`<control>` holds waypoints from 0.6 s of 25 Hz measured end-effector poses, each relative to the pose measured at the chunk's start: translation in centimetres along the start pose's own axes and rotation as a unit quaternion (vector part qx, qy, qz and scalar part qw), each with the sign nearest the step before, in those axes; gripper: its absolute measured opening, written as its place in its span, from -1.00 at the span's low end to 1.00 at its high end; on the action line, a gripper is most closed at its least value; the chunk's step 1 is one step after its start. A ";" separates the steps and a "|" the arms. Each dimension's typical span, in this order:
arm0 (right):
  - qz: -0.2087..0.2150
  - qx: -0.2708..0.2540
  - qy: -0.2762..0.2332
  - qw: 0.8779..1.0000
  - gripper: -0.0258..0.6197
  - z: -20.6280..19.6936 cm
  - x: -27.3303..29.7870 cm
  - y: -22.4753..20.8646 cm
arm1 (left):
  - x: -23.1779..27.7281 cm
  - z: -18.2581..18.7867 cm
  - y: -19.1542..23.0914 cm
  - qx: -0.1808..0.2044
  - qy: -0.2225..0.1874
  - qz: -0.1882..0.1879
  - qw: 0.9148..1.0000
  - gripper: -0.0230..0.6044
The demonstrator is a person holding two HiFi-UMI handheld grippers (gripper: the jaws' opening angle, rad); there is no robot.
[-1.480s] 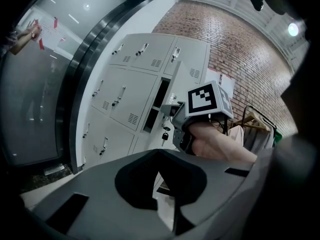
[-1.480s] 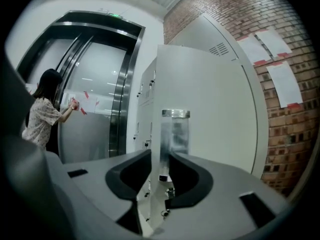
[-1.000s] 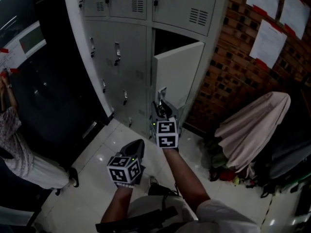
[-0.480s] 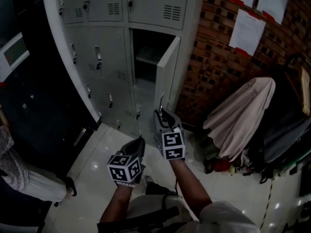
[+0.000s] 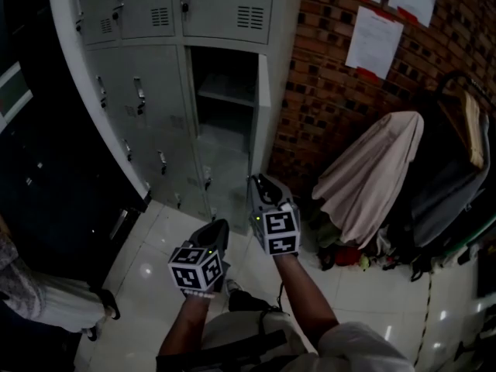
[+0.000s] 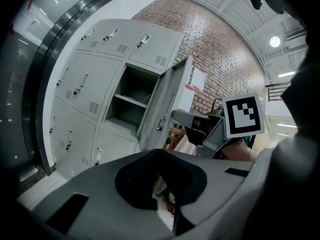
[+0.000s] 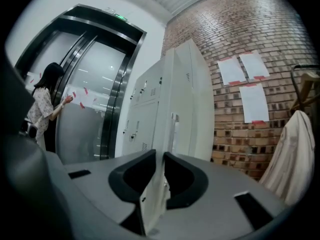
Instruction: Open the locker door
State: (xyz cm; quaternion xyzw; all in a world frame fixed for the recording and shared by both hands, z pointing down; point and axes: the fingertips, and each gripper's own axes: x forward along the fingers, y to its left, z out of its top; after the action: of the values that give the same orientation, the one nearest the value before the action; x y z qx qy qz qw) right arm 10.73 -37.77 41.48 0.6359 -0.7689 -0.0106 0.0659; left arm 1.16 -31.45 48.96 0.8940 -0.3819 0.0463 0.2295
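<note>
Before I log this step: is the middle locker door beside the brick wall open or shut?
Open. The locker door stands swung out, exposing the compartment and its shelf.

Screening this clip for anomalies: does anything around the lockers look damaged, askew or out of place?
Nothing looks damaged or spilled. One locker door stands wide open, as tasked; the other doors are shut. The only untidy spot is a beige cloth draped over something by the brick wall, with clutter beneath it.

We see a building hallway: grey lockers [image 5: 155, 91], shiny lift doors [image 7: 85, 119] on one side, a brick wall [image 5: 318, 107] with papers [image 5: 373, 41] on the other.
</note>
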 end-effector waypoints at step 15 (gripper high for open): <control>-0.042 -0.013 0.005 0.999 -0.73 -0.5 -1.6 -3.0 | -0.7 -0.5 -0.7 -0.005 -0.004 0.005 1.000 -0.93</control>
State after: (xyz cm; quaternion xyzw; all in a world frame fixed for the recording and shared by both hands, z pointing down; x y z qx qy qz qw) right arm 13.97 -36.71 41.50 0.6665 -0.7412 -0.0198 0.0773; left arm 1.22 -30.36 49.01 0.8913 -0.3874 0.0419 0.2317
